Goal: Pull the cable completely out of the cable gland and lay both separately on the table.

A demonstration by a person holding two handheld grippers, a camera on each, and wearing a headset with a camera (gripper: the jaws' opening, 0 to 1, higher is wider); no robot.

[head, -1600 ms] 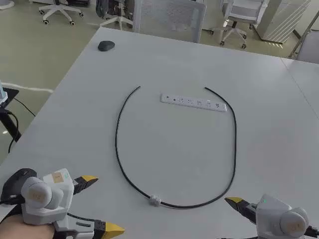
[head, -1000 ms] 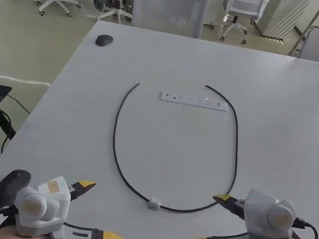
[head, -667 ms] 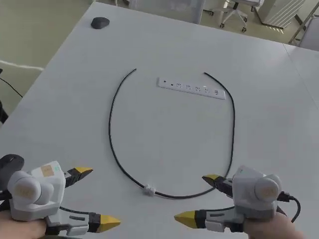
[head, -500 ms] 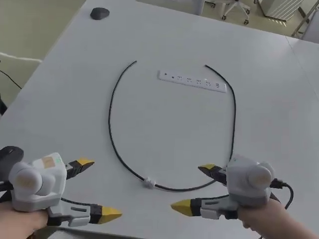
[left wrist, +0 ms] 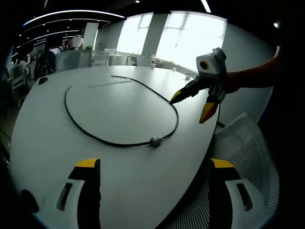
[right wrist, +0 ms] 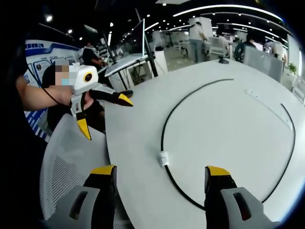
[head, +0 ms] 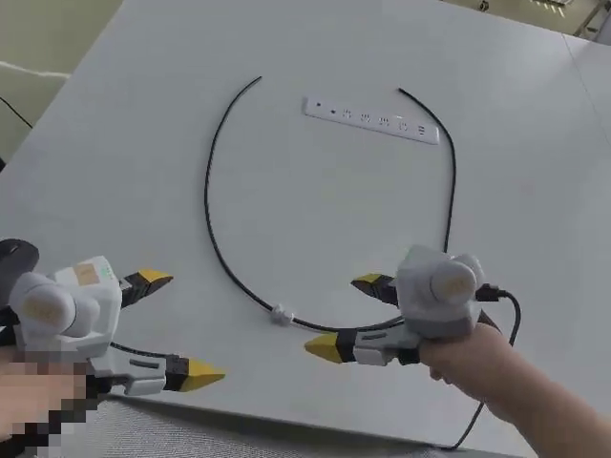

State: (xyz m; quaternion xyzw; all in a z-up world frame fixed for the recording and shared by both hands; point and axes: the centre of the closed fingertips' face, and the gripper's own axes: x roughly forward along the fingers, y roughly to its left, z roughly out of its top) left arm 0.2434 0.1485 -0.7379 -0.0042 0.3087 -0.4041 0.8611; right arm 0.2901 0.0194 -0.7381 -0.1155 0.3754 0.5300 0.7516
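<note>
Head view: cable gland (head: 281,313) lies between left tool (head: 196,327) and right tool (head: 331,314), untouched.

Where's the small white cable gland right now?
Head view: the small white cable gland sits on the thin black cable at the near bend of its loop, between the left gripper and the right gripper, closer to the right.

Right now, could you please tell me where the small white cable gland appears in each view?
Head view: cable gland low centre, on the black cable's near bend.
Left gripper view: just below centre, at the loop's nearest point.
Right gripper view: centre, slightly low.
Shared landmark: the white power strip, beyond the loop's open ends.
</note>
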